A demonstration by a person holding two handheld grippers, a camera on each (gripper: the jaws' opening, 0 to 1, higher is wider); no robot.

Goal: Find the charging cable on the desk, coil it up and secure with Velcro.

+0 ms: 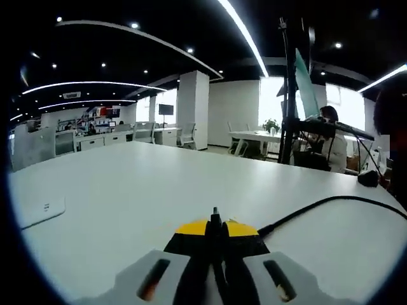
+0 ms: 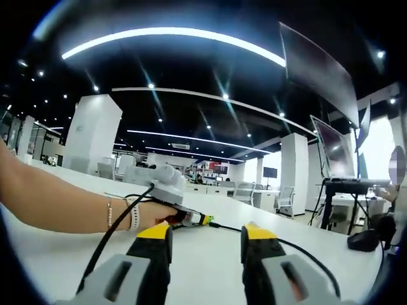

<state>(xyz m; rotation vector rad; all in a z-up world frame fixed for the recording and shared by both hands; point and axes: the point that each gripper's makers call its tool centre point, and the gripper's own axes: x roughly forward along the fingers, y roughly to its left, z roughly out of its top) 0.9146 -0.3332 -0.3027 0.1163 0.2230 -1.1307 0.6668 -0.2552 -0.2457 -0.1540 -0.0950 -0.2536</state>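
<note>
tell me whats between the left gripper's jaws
The left gripper has its jaws closed on the black charging cable, which trails right across the white desk. The pinched end is hidden.

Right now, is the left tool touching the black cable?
Touching. In the left gripper view, the left tool is shut on the black cable, which leaves the tips.

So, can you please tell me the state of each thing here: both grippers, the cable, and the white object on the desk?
left gripper: shut on the black cable's end, low over the white desk.
right gripper: open, nothing between its jaws.
black cable: uncoiled, lying loose across the desk.
white flat object: lying flat on the desk, apart from the cable.
person's hand: holding the left gripper.
</note>
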